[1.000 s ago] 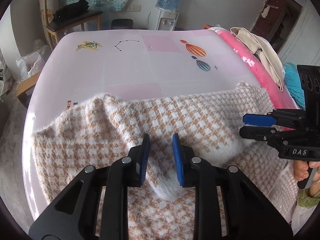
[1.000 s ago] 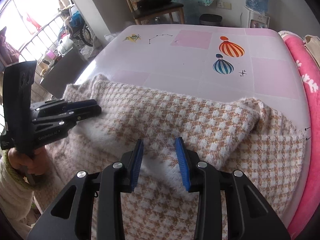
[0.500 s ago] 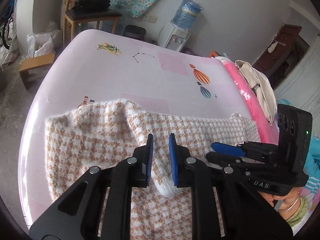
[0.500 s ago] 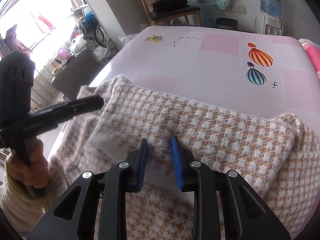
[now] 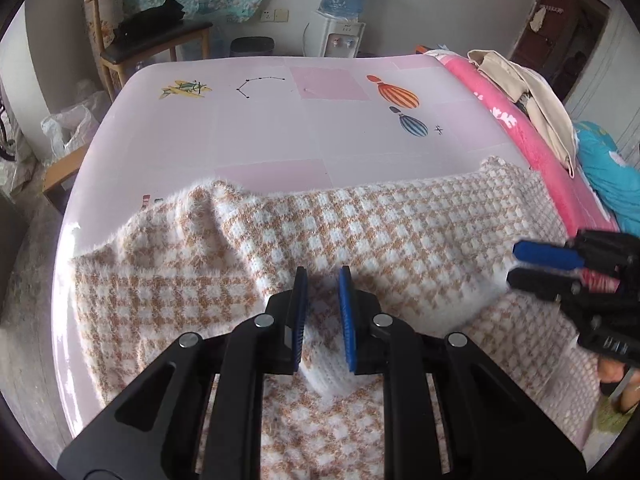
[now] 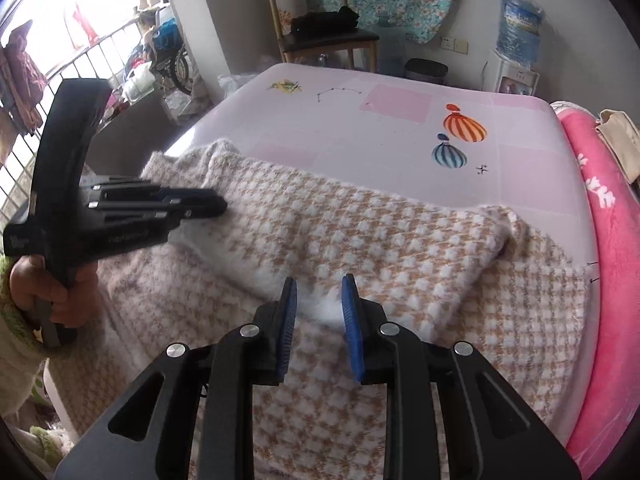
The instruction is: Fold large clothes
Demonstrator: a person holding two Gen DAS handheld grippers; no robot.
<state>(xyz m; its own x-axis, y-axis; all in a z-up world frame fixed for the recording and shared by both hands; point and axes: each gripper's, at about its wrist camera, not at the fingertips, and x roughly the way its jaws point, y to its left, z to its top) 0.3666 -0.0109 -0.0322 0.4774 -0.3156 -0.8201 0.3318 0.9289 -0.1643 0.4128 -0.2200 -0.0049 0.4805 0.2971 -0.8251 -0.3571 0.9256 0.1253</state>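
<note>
A large fuzzy sweater with a tan and white check (image 5: pixel 360 232) lies spread on the near half of the pink table (image 5: pixel 280 128); its near part is folded back over itself, showing a white hem. My left gripper (image 5: pixel 323 312) stands slightly open over the white hem edge, fabric between the blue pads. My right gripper (image 6: pixel 318 316) is slightly open over the same hem further right, white fluff between its pads. Each gripper shows in the other view: the right one (image 5: pixel 536 268) and the left one (image 6: pixel 200 208).
A pink blanket (image 6: pixel 608 240) with beige cloth (image 5: pixel 528 96) lies along the table's right side. A wooden chair (image 5: pixel 152 40), a water dispenser (image 5: pixel 340 12) and a bin (image 5: pixel 252 46) stand beyond the far edge. A railing and clutter (image 6: pixel 80 72) are at the left.
Both grippers were nearly shut on the hem half a second ago and have opened a little. The folded flap has been carried farther across the sweater and lies flatter.
</note>
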